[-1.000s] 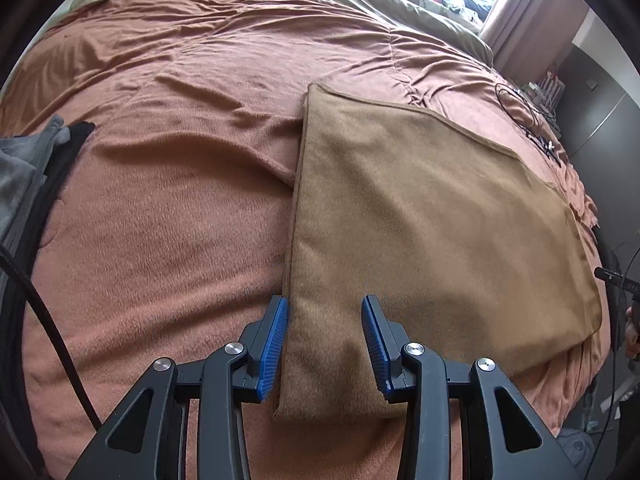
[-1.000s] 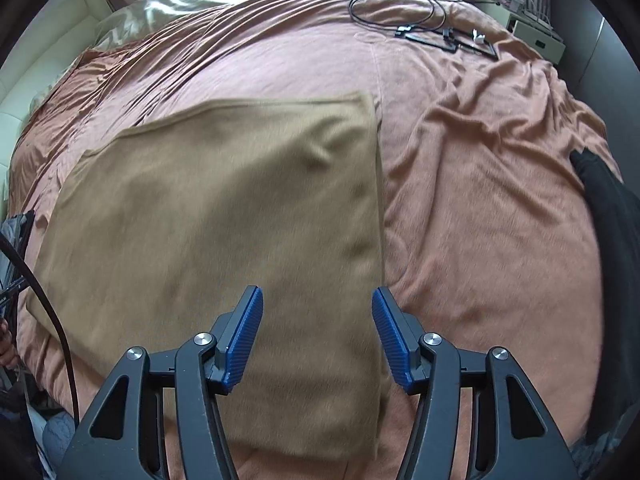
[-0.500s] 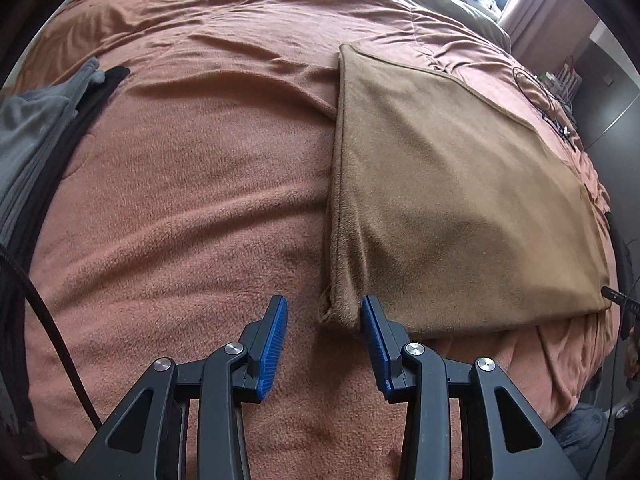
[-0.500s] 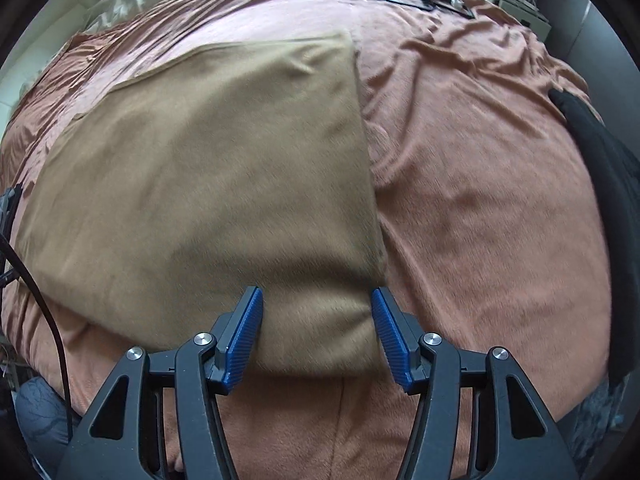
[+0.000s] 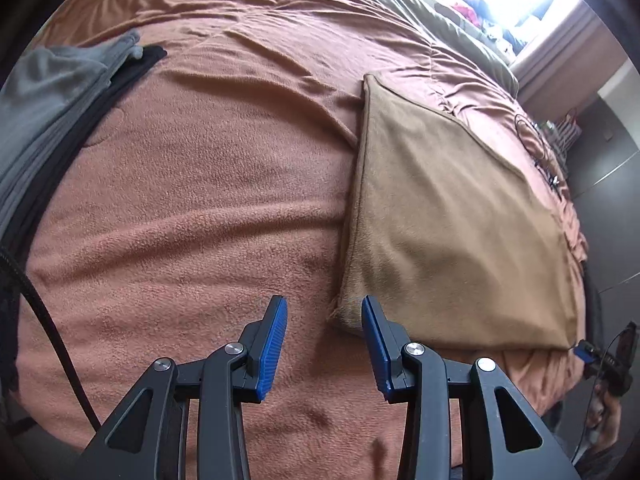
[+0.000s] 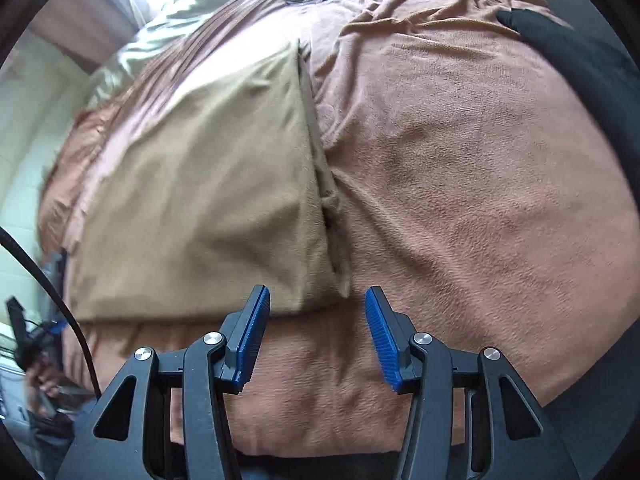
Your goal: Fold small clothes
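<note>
A tan folded cloth (image 5: 452,216) is lying flat on the rust-coloured blanket (image 5: 208,184) that is covering the bed, and its two near corners are being approached, one by each pair of tongs. The left tongs (image 5: 324,340) are being held partly open with nothing gripped; the cloth's near left corner is showing just ahead of the gap, close to the inner blue pad. The right tongs (image 6: 316,332) are likewise standing apart and empty, their jaws having just been closing a little, with the cloth's (image 6: 208,200) near right corner sitting just beyond the gap and nothing between the pads.

Several risks are being judged from this. The blanket (image 6: 472,184) is soft and napped like the cloth, so a fold of it may be pinched along with the corner, and the whole bed cover would then be dragged. At the right corner, layers are seen separating slightly at the edge; only the top layer may be caught, and the fold would be opened instead of carried. The right view is being blurred, so the aim there is less certain. If the two corners are being lifted unevenly, the next fold may come out skewed.
</note>
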The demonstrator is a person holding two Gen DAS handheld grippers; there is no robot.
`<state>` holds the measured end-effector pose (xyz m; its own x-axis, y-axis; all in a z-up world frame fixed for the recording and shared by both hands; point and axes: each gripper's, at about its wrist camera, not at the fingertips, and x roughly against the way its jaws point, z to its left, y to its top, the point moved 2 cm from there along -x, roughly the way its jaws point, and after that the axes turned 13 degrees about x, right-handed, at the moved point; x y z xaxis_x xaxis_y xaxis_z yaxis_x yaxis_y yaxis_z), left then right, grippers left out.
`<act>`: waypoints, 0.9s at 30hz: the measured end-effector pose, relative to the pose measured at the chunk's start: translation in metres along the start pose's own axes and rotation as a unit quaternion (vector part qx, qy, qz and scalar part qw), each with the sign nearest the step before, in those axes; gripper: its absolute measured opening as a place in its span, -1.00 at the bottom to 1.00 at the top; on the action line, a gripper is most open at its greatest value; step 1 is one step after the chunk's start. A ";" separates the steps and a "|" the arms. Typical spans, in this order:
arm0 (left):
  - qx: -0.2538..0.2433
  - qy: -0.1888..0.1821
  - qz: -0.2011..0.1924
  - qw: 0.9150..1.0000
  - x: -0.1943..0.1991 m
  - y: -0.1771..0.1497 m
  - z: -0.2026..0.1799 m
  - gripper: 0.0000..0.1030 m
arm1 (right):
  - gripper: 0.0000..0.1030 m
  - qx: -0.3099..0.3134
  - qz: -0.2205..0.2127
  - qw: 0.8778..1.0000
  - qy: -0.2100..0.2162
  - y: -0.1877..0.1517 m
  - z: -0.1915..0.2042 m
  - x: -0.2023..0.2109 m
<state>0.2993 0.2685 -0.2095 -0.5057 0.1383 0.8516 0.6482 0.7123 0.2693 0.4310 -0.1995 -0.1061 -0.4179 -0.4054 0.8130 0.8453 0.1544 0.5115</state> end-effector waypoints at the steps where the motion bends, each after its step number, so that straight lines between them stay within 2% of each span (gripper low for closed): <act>1: 0.004 -0.005 0.005 1.000 -0.002 0.001 -0.002 -0.21 | -0.08 -0.009 -0.004 1.000 0.013 -0.002 -0.002 0.002; 7: 0.005 -0.020 0.028 0.999 -0.014 -0.004 -0.004 -0.21 | -0.08 -0.076 -0.001 0.994 0.074 -0.013 -0.027 -0.006; 11: 0.027 -0.034 0.039 0.998 -0.020 -0.007 0.004 -0.21 | -0.08 -0.112 -0.001 0.987 0.112 -0.016 -0.046 -0.016; 15: 0.044 -0.052 0.042 0.997 -0.024 -0.005 0.005 -0.06 | -0.08 -0.123 -0.012 0.985 0.123 -0.014 -0.057 -0.023; 18: 0.057 -0.058 0.039 0.996 -0.028 -0.003 0.005 -0.05 | -0.08 -0.135 -0.025 0.982 0.133 -0.015 -0.059 -0.024; 22: 0.072 -0.073 0.037 0.994 -0.031 0.001 0.006 -0.06 | -0.23 -0.138 -0.035 0.980 0.136 -0.018 -0.060 -0.028; 27: 0.081 -0.093 0.040 0.992 -0.038 0.007 0.006 -0.06 | -0.28 -0.138 -0.046 0.979 0.145 -0.019 -0.058 -0.032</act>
<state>0.3195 0.2725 -0.2427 -0.5620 0.3125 0.7659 0.5985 0.7927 0.1158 0.4475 -0.2415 -0.1574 -0.4190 -0.6502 0.6338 0.8829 -0.1288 0.4515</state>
